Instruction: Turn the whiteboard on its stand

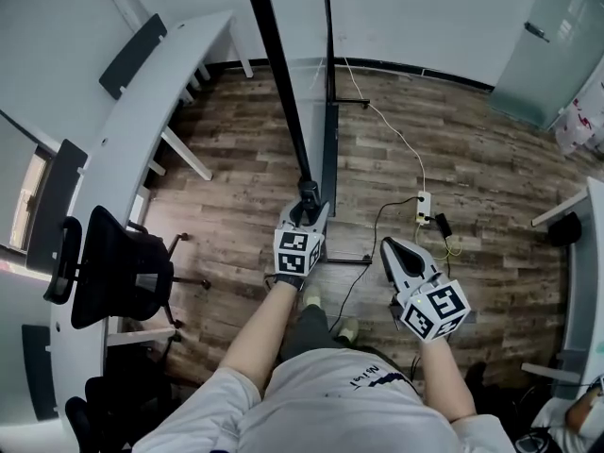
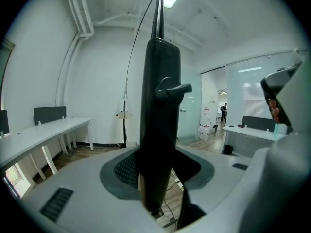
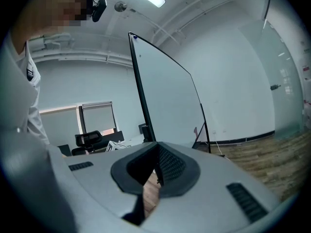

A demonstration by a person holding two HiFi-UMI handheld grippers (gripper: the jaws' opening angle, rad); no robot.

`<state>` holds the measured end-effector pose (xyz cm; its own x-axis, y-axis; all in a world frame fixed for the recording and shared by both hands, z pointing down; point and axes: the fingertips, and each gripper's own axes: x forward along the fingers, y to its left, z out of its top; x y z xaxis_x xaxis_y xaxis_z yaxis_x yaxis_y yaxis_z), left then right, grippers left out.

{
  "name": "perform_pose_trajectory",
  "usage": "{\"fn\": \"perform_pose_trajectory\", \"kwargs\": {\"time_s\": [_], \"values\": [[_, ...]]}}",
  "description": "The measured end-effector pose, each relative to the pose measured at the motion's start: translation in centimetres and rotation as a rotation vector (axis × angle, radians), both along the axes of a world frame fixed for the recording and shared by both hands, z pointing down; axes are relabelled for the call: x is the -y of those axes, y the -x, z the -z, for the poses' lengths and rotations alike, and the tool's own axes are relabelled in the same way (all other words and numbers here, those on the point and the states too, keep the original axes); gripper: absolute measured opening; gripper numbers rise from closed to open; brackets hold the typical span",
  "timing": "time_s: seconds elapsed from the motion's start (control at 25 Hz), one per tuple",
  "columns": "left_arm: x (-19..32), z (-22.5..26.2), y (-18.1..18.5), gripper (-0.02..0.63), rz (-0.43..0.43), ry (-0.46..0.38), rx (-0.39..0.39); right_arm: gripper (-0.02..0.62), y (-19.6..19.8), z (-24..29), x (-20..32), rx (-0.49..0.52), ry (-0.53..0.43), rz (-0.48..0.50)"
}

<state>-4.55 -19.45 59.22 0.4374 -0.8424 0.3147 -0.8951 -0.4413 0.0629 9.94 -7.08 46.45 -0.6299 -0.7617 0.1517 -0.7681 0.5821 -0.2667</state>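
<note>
Seen from above in the head view, the whiteboard point(image 1: 283, 83) is a thin black edge running up from my left gripper point(image 1: 307, 201); its stand's base bar point(image 1: 328, 159) lies on the wooden floor. My left gripper is shut on the board's black side frame. In the left gripper view that frame point(image 2: 160, 106), with a small locking knob point(image 2: 173, 88), fills the space between the jaws. My right gripper point(image 1: 396, 250) hangs free to the right with its jaws together and nothing in them. In the right gripper view the whiteboard point(image 3: 165, 101) stands ahead, its face turned at an angle.
A long curved white desk point(image 1: 142, 111) runs along the left with a black office chair point(image 1: 123, 272) beside it. A power strip point(image 1: 424, 206) and its cables lie on the floor right of the stand. Another white desk point(image 1: 590, 253) is at the right edge.
</note>
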Motion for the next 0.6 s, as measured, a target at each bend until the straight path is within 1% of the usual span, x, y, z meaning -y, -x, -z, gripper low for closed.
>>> {"fn": "perform_pose_trajectory", "kwargs": {"time_s": [0.12,0.28,0.4,0.52,0.6], "values": [[-1.4,-0.2,0.3,0.187,-0.011,0.015,-0.001,0.011,1.1,0.4,-0.5,0.007,-0.008,0.016],[-2.7,-0.5,0.4,0.187,-0.020,0.037,-0.007,0.011,2.3,0.9,-0.7,0.008,-0.024,0.010],[-2.8,-0.4,0.3,0.189,-0.037,0.046,-0.002,0.011,2.9,1.1,-0.6,0.011,-0.026,-0.017],[-2.6,0.3,0.6,0.188,-0.048,0.028,0.007,0.011,3.7,1.1,-0.2,0.027,-0.019,-0.046],[-3.8,0.4,1.1,0.189,-0.047,0.032,-0.010,0.011,4.4,0.9,-0.4,0.028,-0.007,-0.061]]}}
